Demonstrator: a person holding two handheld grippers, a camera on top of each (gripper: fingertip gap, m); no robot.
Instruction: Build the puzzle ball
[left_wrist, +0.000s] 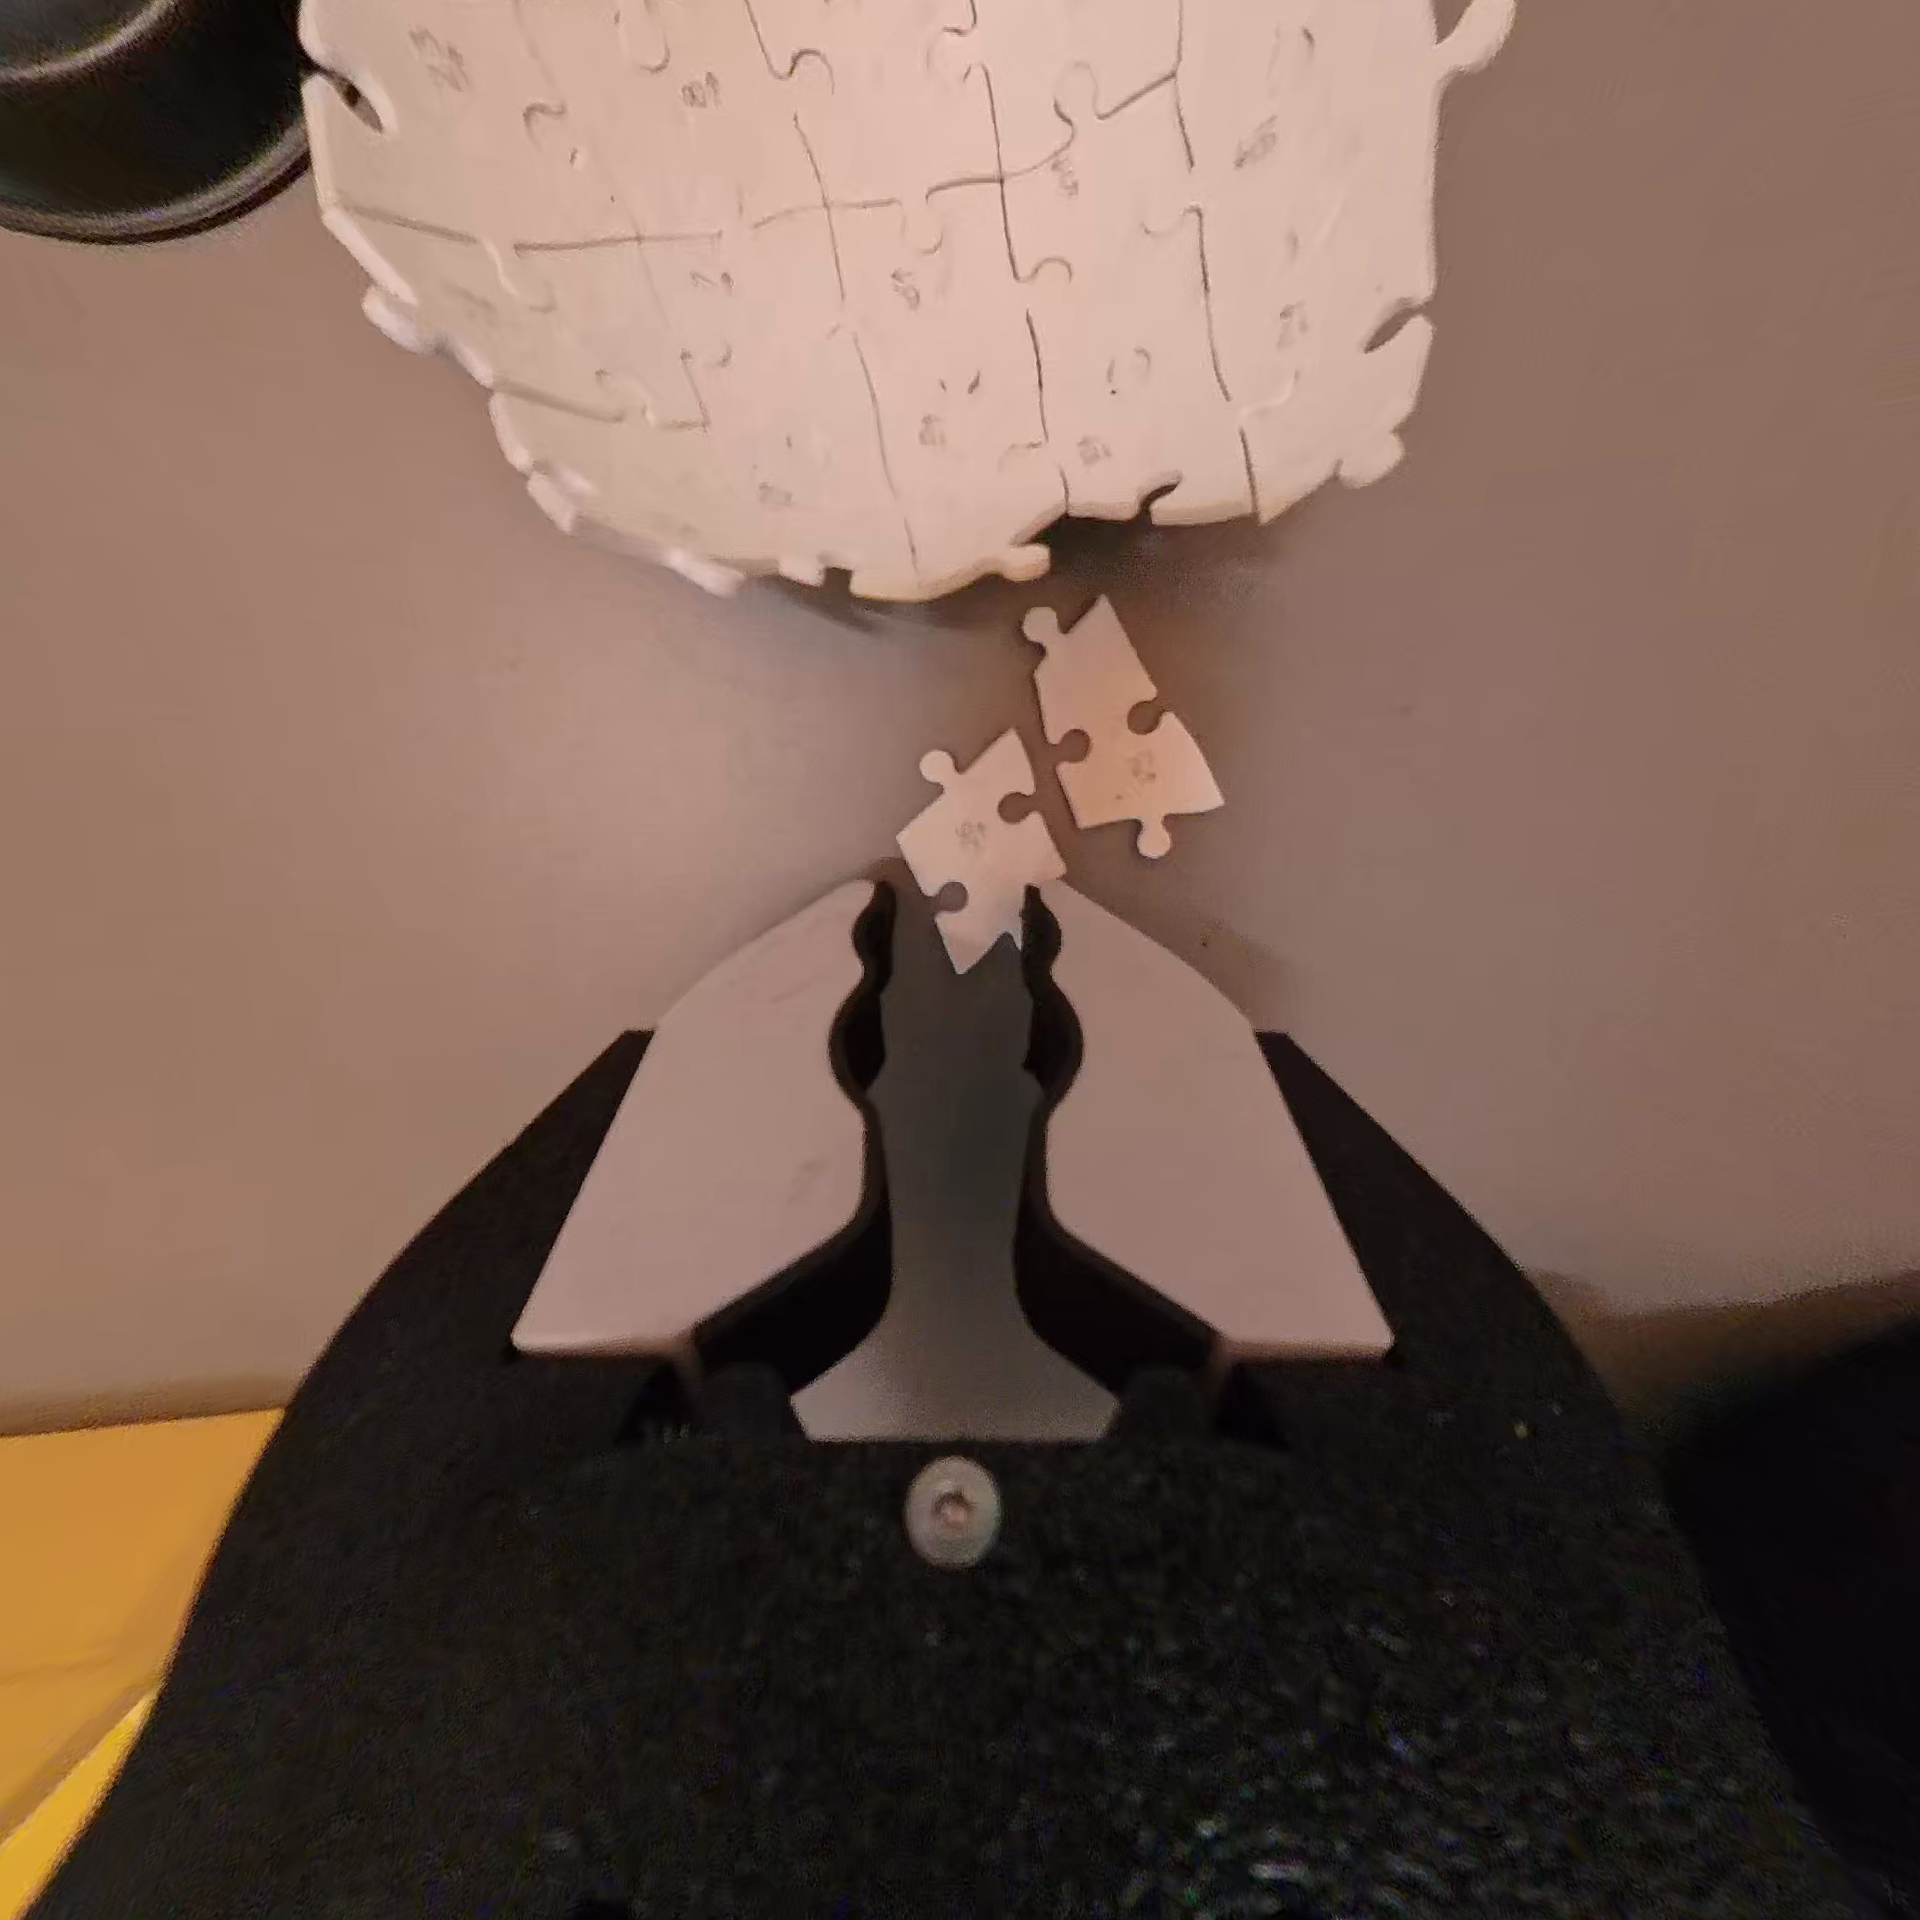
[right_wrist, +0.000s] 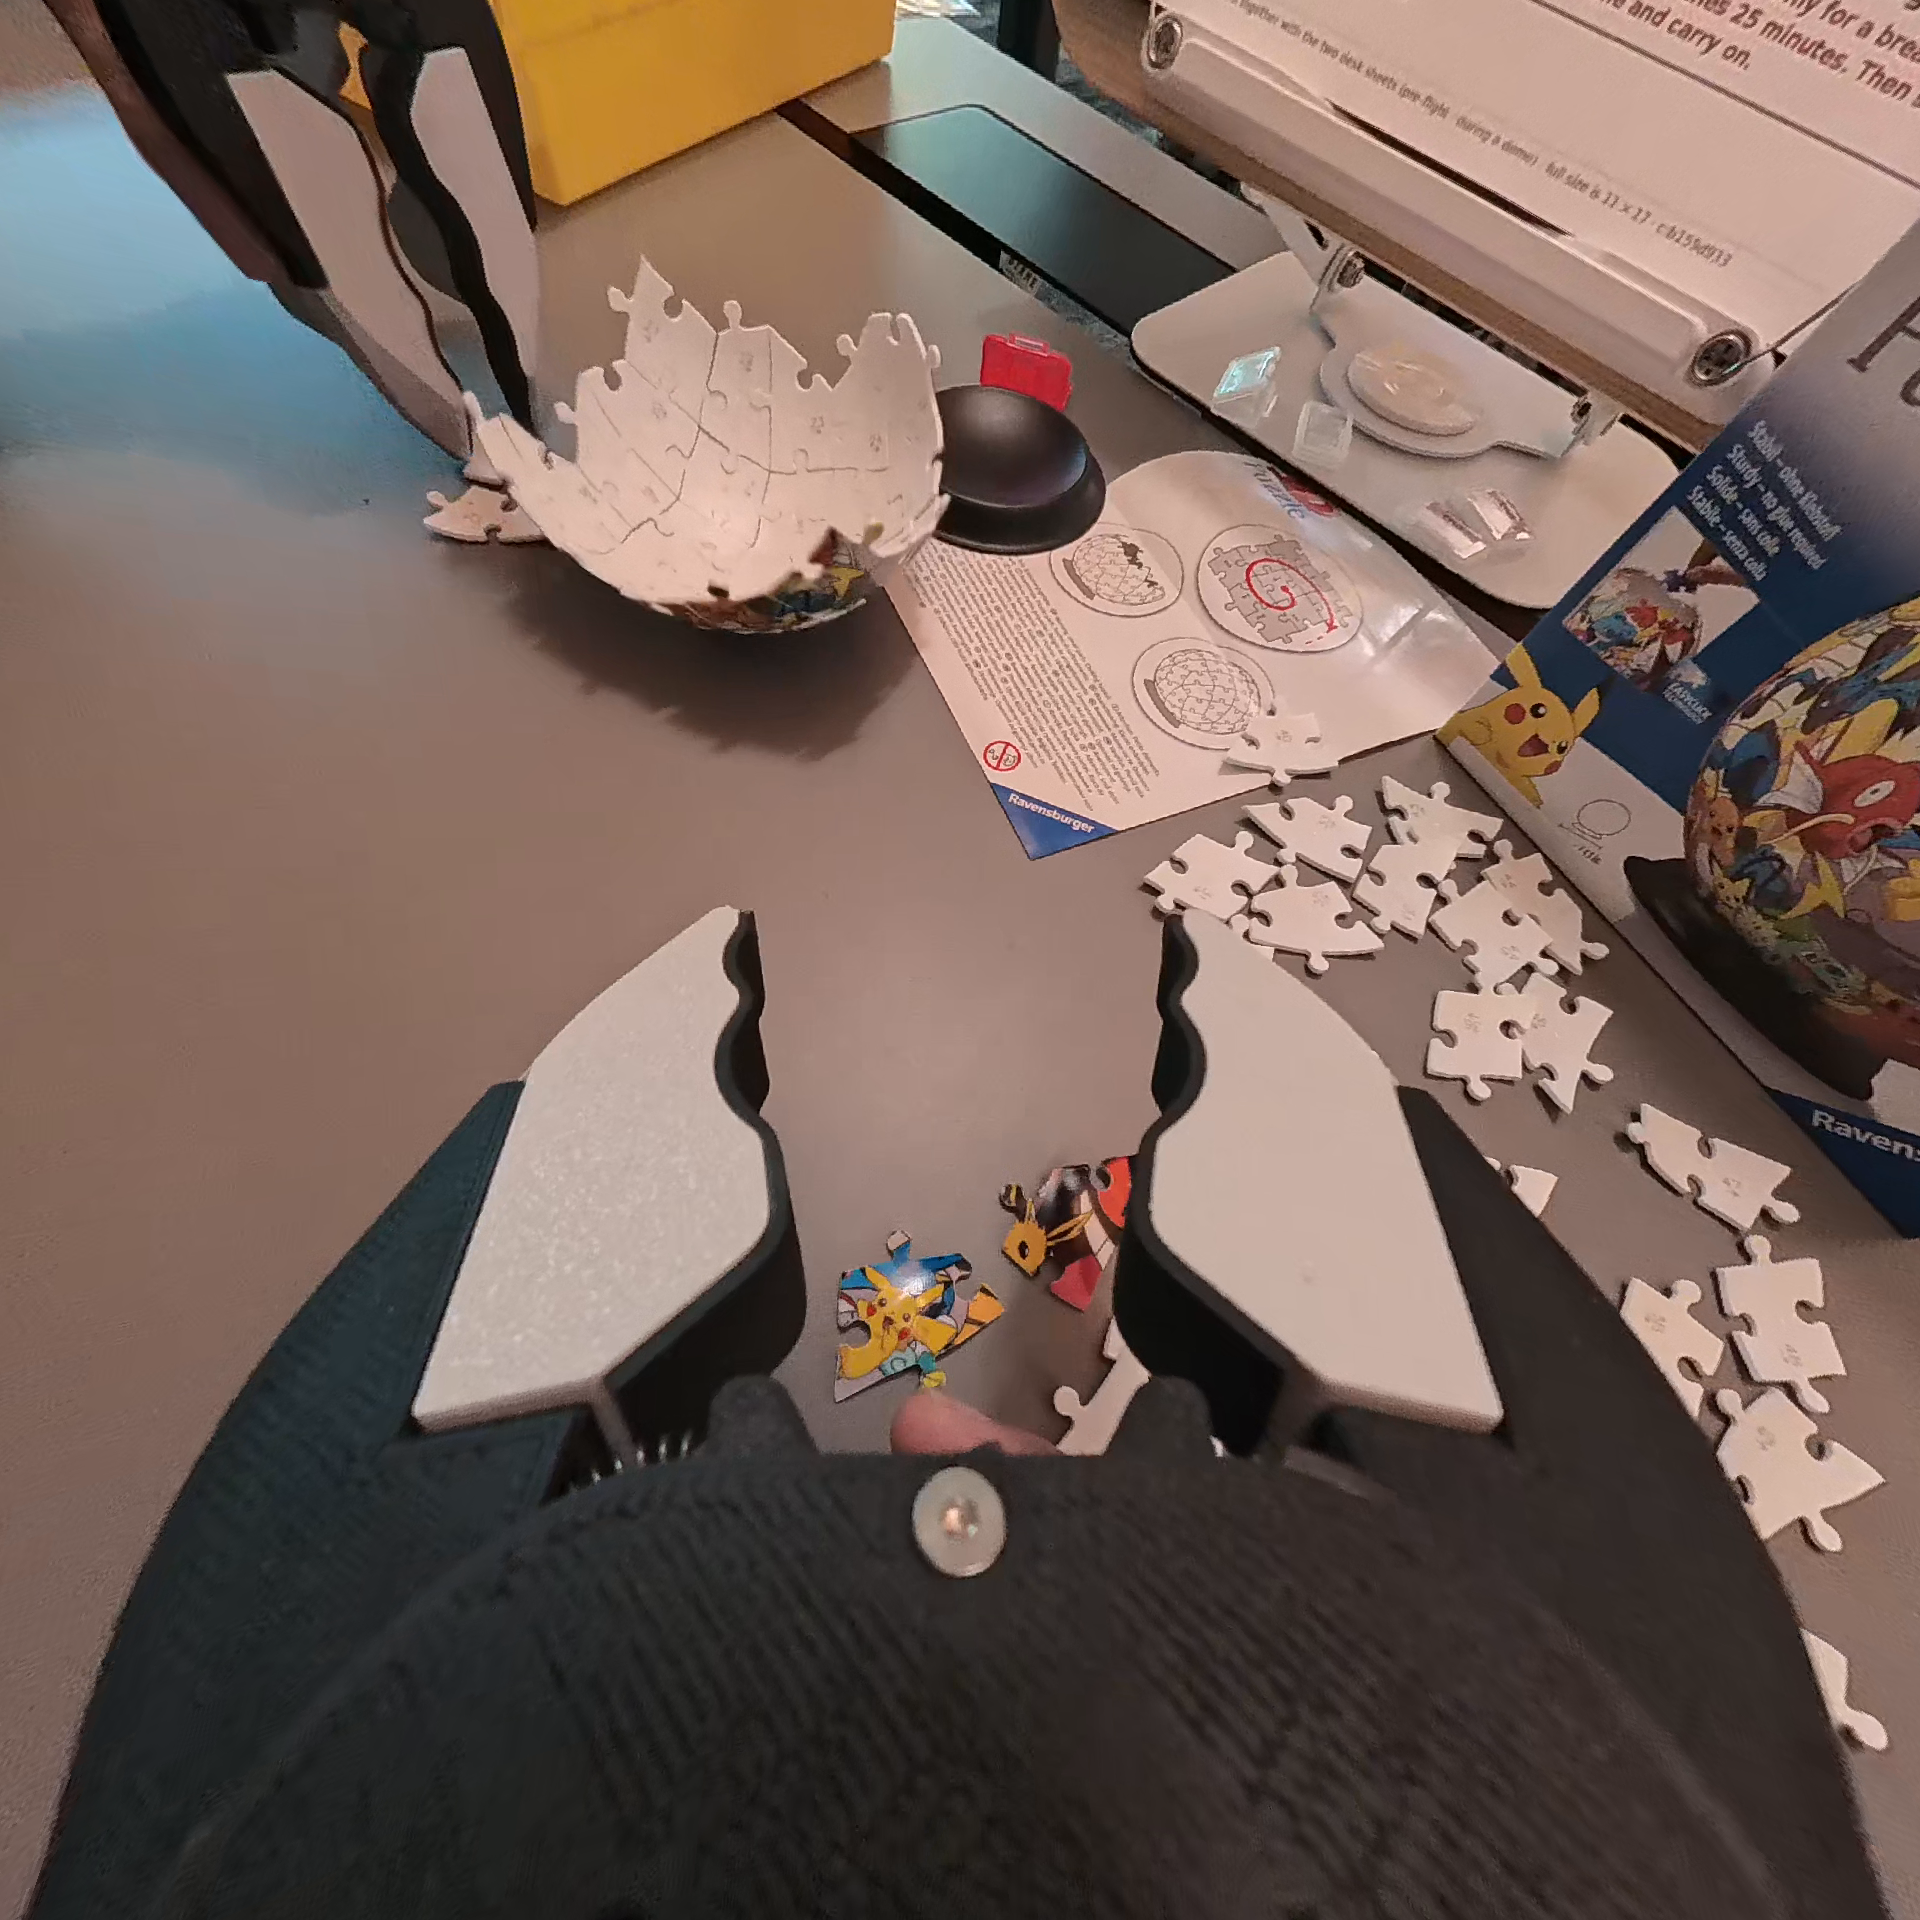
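The half-built white puzzle-ball shell (right_wrist: 727, 468) is seen resting on the grey table (right_wrist: 312, 779), beside a black dome stand (right_wrist: 1013, 468). A loose white piece (left_wrist: 977, 842) is pinched by the left gripper (left_wrist: 961, 904). The right gripper (right_wrist: 956, 935) is held agape, nothing between its fingers, above two coloured pieces (right_wrist: 914, 1314).

Office-like desk: grey tabletop (right_wrist: 312, 831), white monitor stand (right_wrist: 1382, 416), printed sheet (right_wrist: 1558, 94), yellow box (right_wrist: 675, 83).
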